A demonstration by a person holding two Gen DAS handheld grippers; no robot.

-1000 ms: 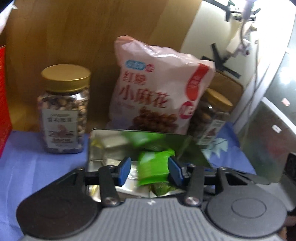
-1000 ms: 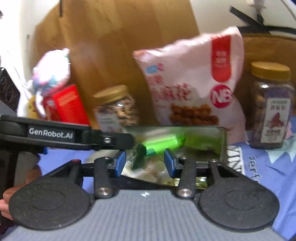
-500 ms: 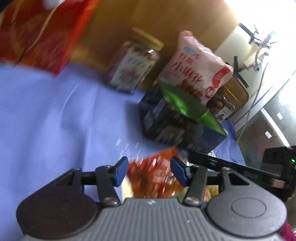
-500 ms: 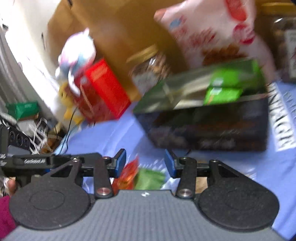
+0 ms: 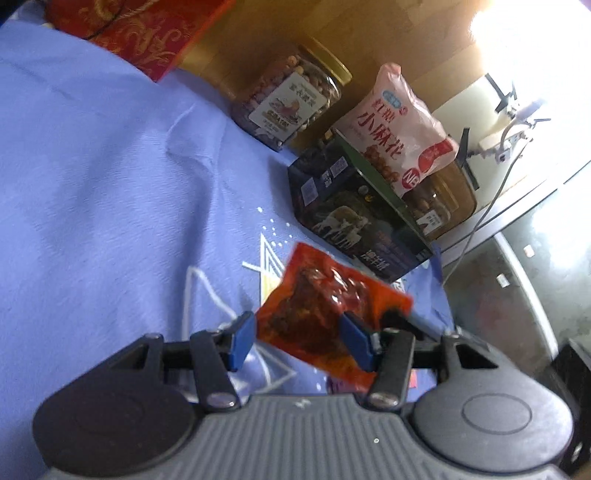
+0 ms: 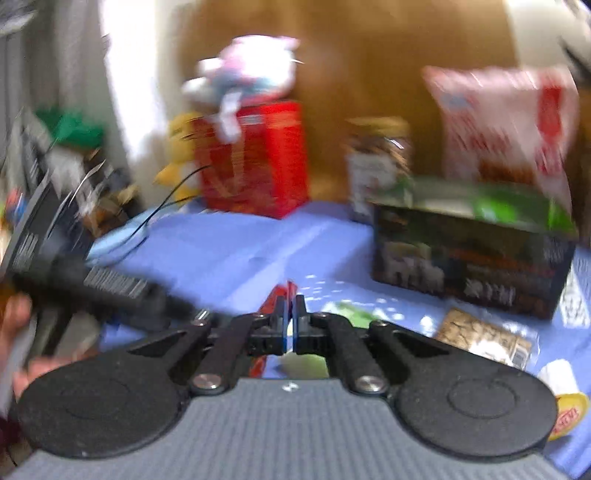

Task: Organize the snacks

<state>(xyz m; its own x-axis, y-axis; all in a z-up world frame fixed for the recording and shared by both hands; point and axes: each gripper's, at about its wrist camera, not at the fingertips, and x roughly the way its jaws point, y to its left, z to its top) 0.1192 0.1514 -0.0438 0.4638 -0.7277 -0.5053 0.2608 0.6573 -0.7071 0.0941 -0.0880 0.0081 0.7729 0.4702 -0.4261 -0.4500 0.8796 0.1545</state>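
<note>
Left wrist view: shows red translucent snack packet (image 5: pixel 325 295), tilted and raised off blue cloth (image 5: pixel 110 184), between the spread blue pads (image 5: pixel 242 339) of left gripper (image 5: pixel 299 341); left pad clear of it, right pad overlapping its edge. Carries no legible print.

Right wrist view, badly blurred: shows right gripper (image 6: pixel 290 306) pressed together, with the red packet's edge rising right at its tips, pinched as far as can be told.

Beyond the packet: dark cardboard box with cattle picture (image 5: pixel 351 225), lid flap up, white characters on its side too small to read. Behind it: pink plastic bag (image 5: pixel 399 129) reading "红糖 小麻花", with "NB" in a red circle. Left of that: clear nut jar with gold lid (image 5: pixel 291 99), label illegible. Right of the box: second clear jar (image 5: pixel 443 199). Top left: red box with gold ornament (image 5: pixel 140 29).

Against a second ago: then both grippers over the open box, a green packet between the left pads, right jaws spread; now both back from the box, red packet in place of green, right jaws closed.
</note>
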